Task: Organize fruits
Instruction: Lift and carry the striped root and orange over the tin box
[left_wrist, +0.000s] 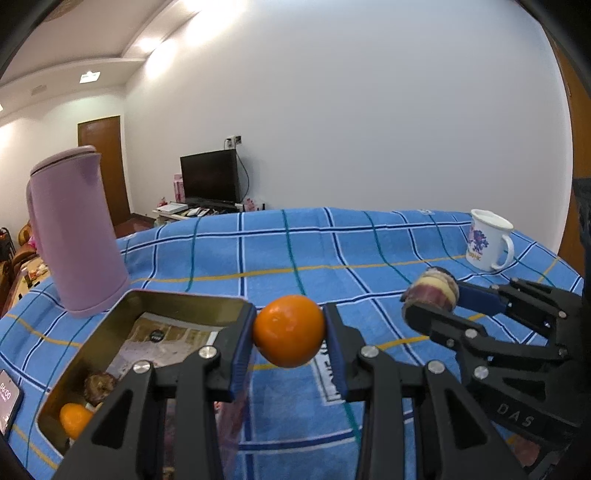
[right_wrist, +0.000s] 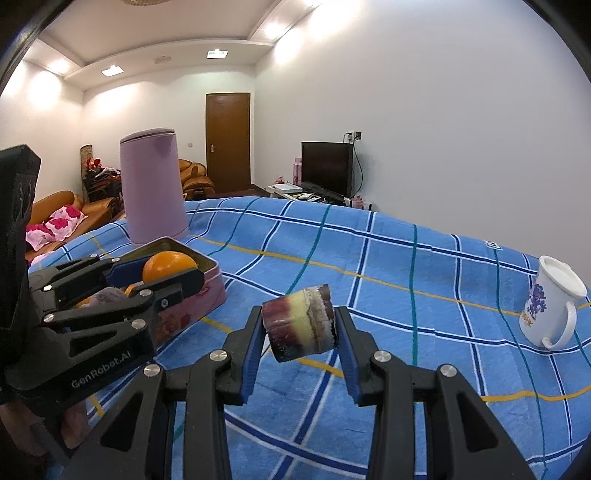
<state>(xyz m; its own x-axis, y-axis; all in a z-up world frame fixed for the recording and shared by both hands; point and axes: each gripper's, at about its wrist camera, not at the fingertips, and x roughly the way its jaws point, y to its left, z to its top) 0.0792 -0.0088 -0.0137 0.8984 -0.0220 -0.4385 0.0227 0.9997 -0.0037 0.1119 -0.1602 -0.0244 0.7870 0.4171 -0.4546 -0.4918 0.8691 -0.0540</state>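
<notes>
My left gripper (left_wrist: 289, 332) is shut on an orange (left_wrist: 288, 330), held above the blue checked cloth just right of an open metal tin (left_wrist: 92, 347). Inside the tin lie another orange (left_wrist: 74, 417) and a dark brownish fruit (left_wrist: 99, 386). My right gripper (right_wrist: 300, 325) is shut on a short purple-and-yellow piece of sugarcane (right_wrist: 300, 325), raised over the cloth. From the left wrist view the right gripper (left_wrist: 430, 295) and its sugarcane piece (left_wrist: 430, 291) show at the right. In the right wrist view the left gripper (right_wrist: 171, 269) holds the orange (right_wrist: 168, 266) beside the tin (right_wrist: 207, 273).
A tall lilac jug (left_wrist: 74, 232) stands behind the tin. A white mug (left_wrist: 487, 240) with a purple print stands at the cloth's far right. A phone (left_wrist: 7, 398) lies at the left edge. Beyond the bed are a television, a door and sofas.
</notes>
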